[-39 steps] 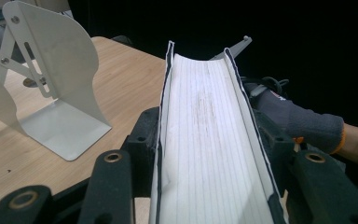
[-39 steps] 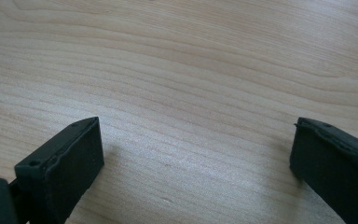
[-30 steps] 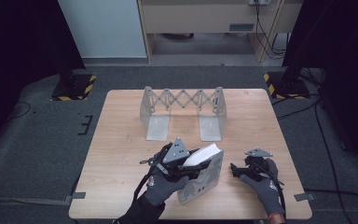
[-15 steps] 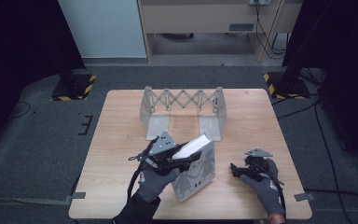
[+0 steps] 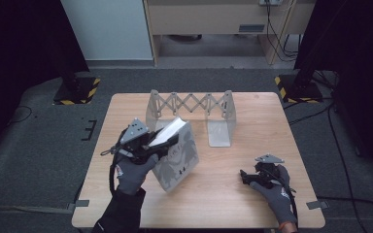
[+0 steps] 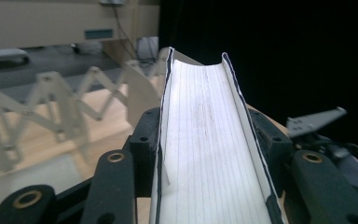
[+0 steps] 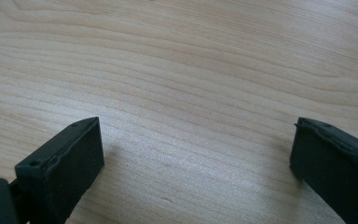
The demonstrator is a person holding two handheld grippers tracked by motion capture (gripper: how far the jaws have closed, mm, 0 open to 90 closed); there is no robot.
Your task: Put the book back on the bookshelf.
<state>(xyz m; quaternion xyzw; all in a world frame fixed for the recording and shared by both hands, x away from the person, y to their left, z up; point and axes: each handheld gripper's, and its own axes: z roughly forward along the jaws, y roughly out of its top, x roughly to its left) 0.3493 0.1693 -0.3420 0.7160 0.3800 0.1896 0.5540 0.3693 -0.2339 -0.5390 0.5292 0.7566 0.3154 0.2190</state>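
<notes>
The left tongs (image 5: 167,141) clench the grey, patterned-cover book (image 5: 177,158) across its white page block, tilted above the pale wooden bench (image 5: 223,194) just before the grey accordion rack (image 5: 190,104). It looks stiff, probably weighty; grip near the spine. The right tongs (image 5: 245,175) rest released.

We see the rack (image 5: 190,108) standing across the far middle of the table (image 5: 272,121), its scissor lattice barring any pass straight through, while its right end plate (image 5: 220,127) reaches forward toward the centre. The book (image 5: 176,154), tilted and clamped in the left gripper (image 5: 167,141), fills the left-centre and stands just before the rack's left end, so little room is left between them. In the left gripper view the rack (image 6: 51,107) lies close ahead on the left. Bare wood lies between the book and the right gripper (image 5: 245,175), whose jaws stand wide apart over bare tabletop (image 7: 191,93). The far right corner is free.
</notes>
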